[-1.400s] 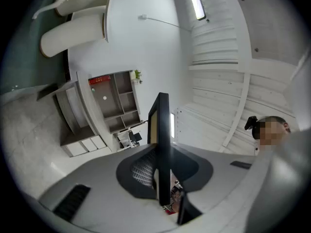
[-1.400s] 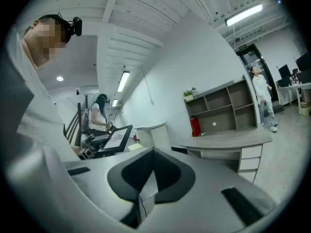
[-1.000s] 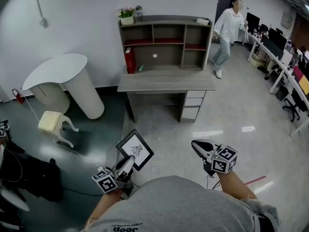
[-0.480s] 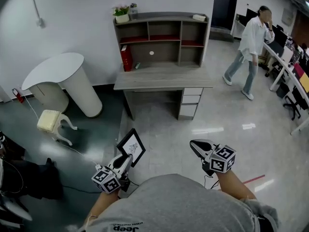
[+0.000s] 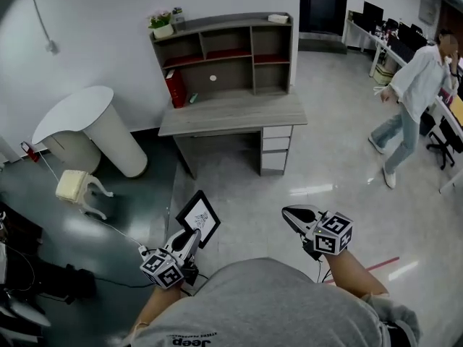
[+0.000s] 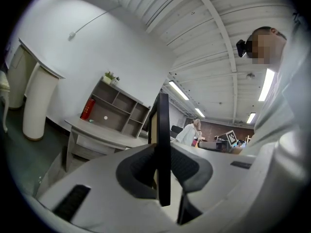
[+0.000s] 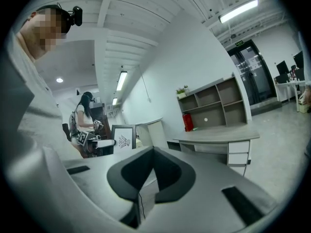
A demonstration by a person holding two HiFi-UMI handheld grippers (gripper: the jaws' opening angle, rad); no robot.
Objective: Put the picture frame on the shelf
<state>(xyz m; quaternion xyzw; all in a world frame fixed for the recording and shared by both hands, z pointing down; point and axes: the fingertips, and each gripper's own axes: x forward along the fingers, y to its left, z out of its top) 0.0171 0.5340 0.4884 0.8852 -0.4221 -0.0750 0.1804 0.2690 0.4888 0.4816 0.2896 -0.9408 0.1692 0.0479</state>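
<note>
Two claws are out in front of the person, and only one has work. The left claw (image 5: 189, 241) is clamped on the lower edge of a thin black-rimmed picture frame (image 5: 197, 218) with a white print. The frame stands up out of the pads, tilted a little, its face turned up toward the person's head. The right claw (image 5: 296, 216) carries nothing, and its jaws are drawn together to a point.

The frame is in the air over the glossy floor, well apart from where it belongs. Across the room a grey wooden shelf unit (image 5: 224, 19) with open compartments sits at the back of a grey counter (image 5: 231, 114) with drawers. A red box file (image 5: 174, 89) leans in the left compartment and a small potted plant (image 5: 162, 26) sits on top. The other compartments look largely free.

By my reckoning the pick-up is done and little else. The walk to the counter, the choice of a compartment and setting the frame upright are all left. Another person in a white shirt (image 5: 414, 96) is crossing the floor to the right.
</note>
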